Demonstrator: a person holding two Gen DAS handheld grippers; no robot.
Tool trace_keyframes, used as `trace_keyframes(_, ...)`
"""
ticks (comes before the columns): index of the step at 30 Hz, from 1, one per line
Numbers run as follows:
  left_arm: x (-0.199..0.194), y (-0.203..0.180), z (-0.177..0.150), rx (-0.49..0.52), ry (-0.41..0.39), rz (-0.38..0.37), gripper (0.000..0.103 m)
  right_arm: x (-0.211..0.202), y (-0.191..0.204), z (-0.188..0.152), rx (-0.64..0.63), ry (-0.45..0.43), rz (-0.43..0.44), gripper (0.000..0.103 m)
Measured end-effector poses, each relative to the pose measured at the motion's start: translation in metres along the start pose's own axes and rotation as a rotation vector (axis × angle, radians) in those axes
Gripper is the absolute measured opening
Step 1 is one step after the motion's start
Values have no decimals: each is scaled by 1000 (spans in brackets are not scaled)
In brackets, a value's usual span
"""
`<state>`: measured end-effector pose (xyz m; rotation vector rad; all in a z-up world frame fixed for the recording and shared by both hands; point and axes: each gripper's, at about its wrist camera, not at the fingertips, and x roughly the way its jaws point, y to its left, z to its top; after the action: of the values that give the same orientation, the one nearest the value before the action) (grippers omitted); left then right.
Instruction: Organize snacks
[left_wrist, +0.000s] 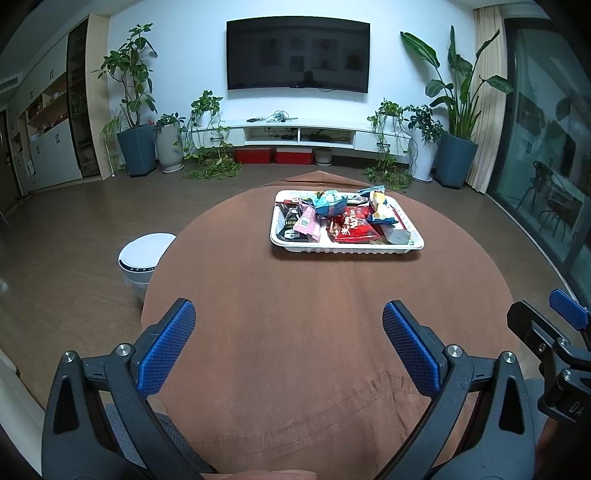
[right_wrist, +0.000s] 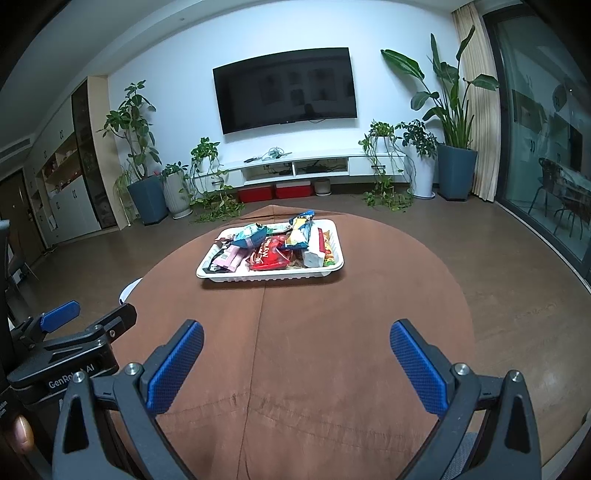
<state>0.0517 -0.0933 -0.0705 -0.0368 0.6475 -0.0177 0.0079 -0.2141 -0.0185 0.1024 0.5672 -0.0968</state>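
Both tools, left (left_wrist: 289, 325) and right (right_wrist: 296, 343), hover with fingers spread wide and nothing between them over the brown bench (left_wrist: 295, 332). The white tray (left_wrist: 345, 249) heaped with snacks (left_wrist: 354, 221) sits well ahead of both.

White tray (left_wrist: 347, 250) with ribbed rim on a rust-brown tablecloth (left_wrist: 295, 332). In it: red packet (left_wrist: 354, 227) with white lettering, pink packet (left_wrist: 308, 225), teal-blue bag (left_wrist: 328, 203), yellow-and-blue bag (left_wrist: 382, 210), black packet (left_wrist: 290, 221), white wrapped pack (left_wrist: 399, 235). Left gripper (left_wrist: 289, 350) and right gripper (right_wrist: 296, 365): black frames, blue pads (left_wrist: 168, 349) with fine mesh texture (silver screws). Floor brown; white bin (left_wrist: 144, 258) with dark band.
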Motion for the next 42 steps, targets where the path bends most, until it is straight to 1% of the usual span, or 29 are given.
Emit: trace_keyframes(42, 8, 1, -3, 11, 23, 6, 103, -7, -3, 3, 0, 11, -2, 103)
